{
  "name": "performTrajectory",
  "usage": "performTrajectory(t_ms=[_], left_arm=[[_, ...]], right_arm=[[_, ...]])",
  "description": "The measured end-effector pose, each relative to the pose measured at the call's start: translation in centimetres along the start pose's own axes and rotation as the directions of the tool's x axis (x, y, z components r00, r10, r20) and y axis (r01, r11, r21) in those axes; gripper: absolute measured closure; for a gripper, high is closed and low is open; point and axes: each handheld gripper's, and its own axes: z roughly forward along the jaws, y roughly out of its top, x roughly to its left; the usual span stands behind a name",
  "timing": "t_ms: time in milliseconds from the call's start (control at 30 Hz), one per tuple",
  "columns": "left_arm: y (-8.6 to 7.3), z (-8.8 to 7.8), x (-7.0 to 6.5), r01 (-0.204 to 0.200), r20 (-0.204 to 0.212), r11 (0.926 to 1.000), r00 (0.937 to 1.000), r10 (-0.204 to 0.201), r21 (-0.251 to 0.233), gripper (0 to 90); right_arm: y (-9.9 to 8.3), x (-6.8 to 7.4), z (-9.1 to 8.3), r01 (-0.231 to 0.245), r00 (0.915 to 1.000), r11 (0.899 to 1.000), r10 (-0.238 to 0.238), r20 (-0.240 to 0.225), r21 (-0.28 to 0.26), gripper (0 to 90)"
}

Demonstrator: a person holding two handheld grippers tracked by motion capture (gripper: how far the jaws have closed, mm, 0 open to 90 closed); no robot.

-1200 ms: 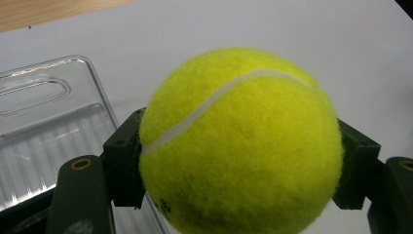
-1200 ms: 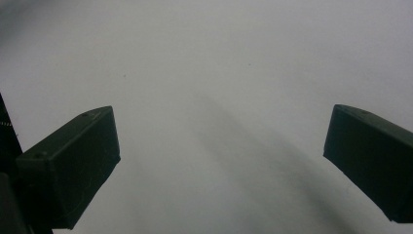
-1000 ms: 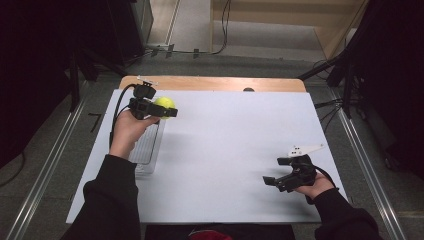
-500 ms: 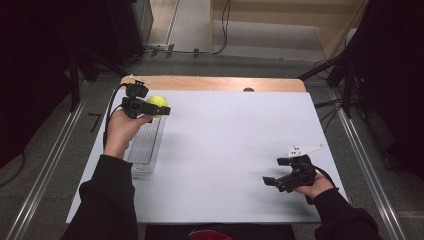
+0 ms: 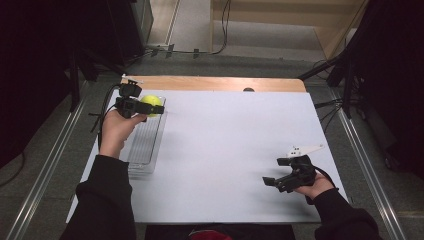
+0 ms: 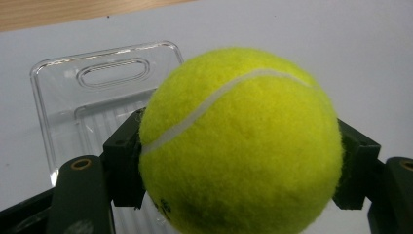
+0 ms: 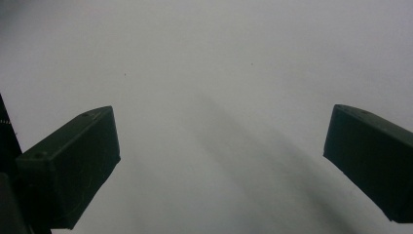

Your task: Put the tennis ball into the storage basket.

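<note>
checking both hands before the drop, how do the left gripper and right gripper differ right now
The left gripper is shut on the tennis ball; the right gripper stands open with nothing between its jaws. The left hangs above the clear tray at the table's far left; the right sits low over bare white tabletop, near right. Both have black jaws.

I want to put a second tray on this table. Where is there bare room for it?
The widest free patch is the white table top between the clear tray at the left edge and the right hand-held gripper near the front right corner. It is crowded only at the far left, where the left hand-held gripper holds the tennis ball over the tray.
</note>
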Motion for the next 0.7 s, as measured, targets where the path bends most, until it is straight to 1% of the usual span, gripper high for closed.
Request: performTrajectory(t_ms=[33, 67, 167, 267, 433, 700], left_arm=[[0.0, -0.1, 0.1, -0.004, -0.002, 1.0000, 1.0000, 0.004, 0.003, 26.6], [-0.1, -0.1, 0.2, 0.004, -0.006, 1.0000, 1.0000, -0.004, -0.001, 26.6], [-0.1, -0.2, 0.5, 0.004, -0.018, 1.0000, 0.9998, -0.004, 0.001, 26.6], [-0.3, -0.3, 0.9, 0.011, -0.038, 0.9999, 0.9992, -0.011, -0.001, 26.6], [-0.4, -0.3, 1.3, 0.030, -0.042, 0.9995, 0.9987, -0.030, -0.004, 26.6], [-0.5, -0.1, 1.4, 0.035, -0.048, 0.9994, 0.9982, -0.035, -0.003, 26.5]], right_arm=[[0.0, 0.0, 0.0, 0.001, 1.0000, 1.000, -0.001, -0.001, 0.000, 0.0], [0.0, 0.0, 0.0, 0.002, 1.0000, 1.000, -0.002, 0.000, 0.000, 0.0], [0.0, 0.0, 0.0, 0.004, 1.0000, 1.000, -0.004, 0.000, 0.001, 0.0], [0.0, 0.0, 0.0, 0.003, 1.0000, 1.000, -0.003, 0.000, 0.002, 0.0], [0.0, 0.0, 0.0, 0.002, 1.0000, 1.000, -0.002, -0.001, 0.001, 0.0], [0.0, 0.0, 0.0, 0.004, 1.0000, 1.000, -0.004, 0.000, 0.001, 0.0]])
